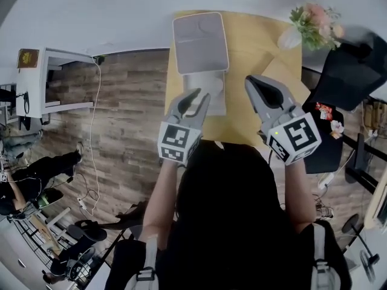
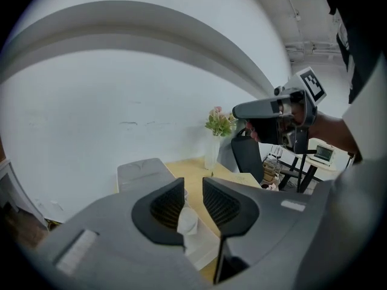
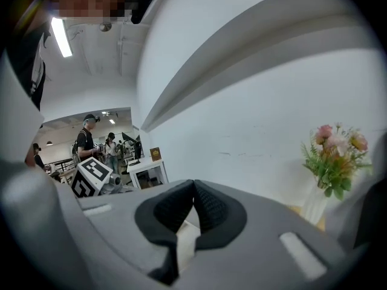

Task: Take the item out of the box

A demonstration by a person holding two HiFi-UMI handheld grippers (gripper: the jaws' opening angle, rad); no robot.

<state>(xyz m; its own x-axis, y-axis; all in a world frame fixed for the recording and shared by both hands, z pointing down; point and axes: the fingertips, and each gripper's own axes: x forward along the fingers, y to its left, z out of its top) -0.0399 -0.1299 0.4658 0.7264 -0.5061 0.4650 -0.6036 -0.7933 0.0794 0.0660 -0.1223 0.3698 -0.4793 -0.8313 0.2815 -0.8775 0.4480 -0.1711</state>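
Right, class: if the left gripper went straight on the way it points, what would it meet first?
Most likely the open white box on the table, just ahead of the left gripper's parted jaws; depth is hard to judge.

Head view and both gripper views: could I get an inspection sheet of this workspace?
Surface: wooden table.
Job's things: box with its lid open; white item in it.
Clutter: vase of flowers.
Grippers: left gripper over the box, fingers apart, pressing nothing; right gripper with fingers together, empty.
Cables: white cable on the floor.
Surroundings: wood floor, black chair, white cabinet, people in the background.
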